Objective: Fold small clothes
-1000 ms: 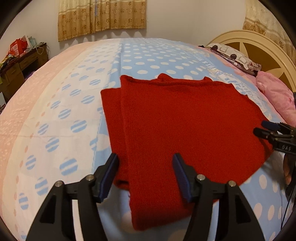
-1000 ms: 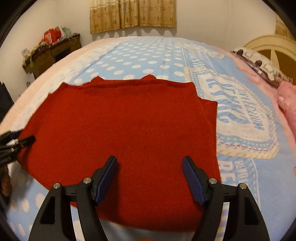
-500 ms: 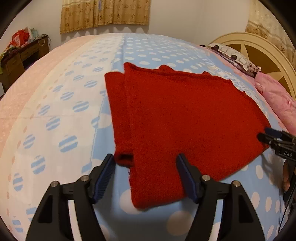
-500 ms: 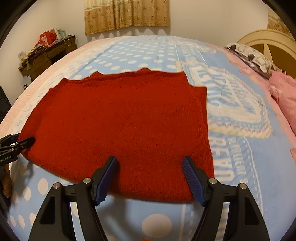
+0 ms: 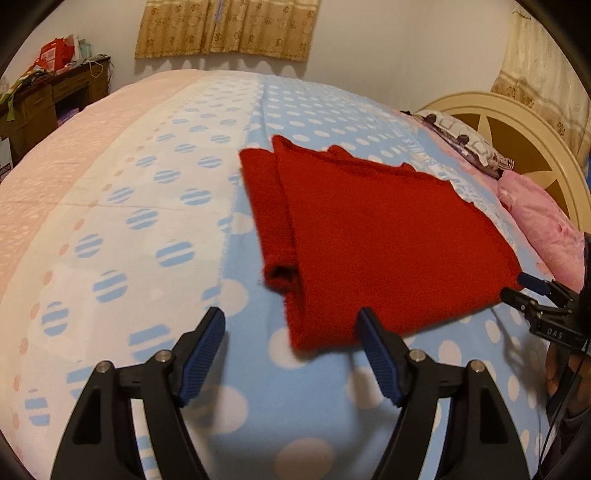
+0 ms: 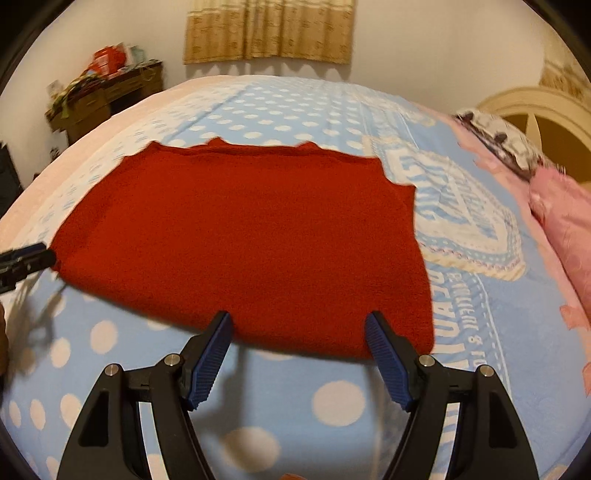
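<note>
A red knit garment lies folded flat on the polka-dot bedspread, with one sleeve tucked along its left side. My left gripper hovers just short of the garment's near left corner. Its jaws are opening and nothing is between them. In the right wrist view the garment fills the middle, and my right gripper stands open at its near hem, holding nothing. Each gripper shows in the other's view: the right gripper at the garment's right corner, the left gripper at its left corner.
A pink pillow, a patterned pillow and a cream headboard lie to the right. A cluttered wooden desk stands by the far left wall. Curtains hang at the back. Bare bedspread stretches left of the garment.
Both grippers have drawn back off the garment toward its near edge, so it now lies beyond their tips. The left jaws have spread wider.
</note>
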`<state>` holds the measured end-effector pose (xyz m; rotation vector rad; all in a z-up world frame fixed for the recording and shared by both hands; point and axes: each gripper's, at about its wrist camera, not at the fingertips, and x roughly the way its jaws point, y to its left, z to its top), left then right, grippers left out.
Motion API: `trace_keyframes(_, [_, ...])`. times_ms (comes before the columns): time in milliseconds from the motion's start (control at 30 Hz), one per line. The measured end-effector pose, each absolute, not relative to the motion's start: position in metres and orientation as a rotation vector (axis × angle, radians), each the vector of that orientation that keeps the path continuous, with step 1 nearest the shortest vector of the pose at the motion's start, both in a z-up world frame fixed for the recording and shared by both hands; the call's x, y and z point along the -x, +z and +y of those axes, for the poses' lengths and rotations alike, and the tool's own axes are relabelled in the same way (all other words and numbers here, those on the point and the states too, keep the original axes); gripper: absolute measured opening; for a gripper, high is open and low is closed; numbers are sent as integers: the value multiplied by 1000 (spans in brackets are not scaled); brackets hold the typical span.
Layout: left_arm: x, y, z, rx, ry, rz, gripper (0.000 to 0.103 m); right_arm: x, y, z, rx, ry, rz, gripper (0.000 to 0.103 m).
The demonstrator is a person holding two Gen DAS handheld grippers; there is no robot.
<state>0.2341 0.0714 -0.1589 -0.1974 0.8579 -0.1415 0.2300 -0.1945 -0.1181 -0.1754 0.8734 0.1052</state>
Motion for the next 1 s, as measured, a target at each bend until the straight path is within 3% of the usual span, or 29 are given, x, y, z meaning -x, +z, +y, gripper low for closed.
trace_keyframes(100, [-231,-157,83,178,-106,845,81,-222,-112,-170,222,160,858,74])
trace_keyframes(600, [-228,-165,152,322,18,840,81,-198,-124,-1,611,458,724,74])
trace_keyframes(1000, [-238,-167,164,385,-29,883,81,-211,-150,40,747,415,662,74])
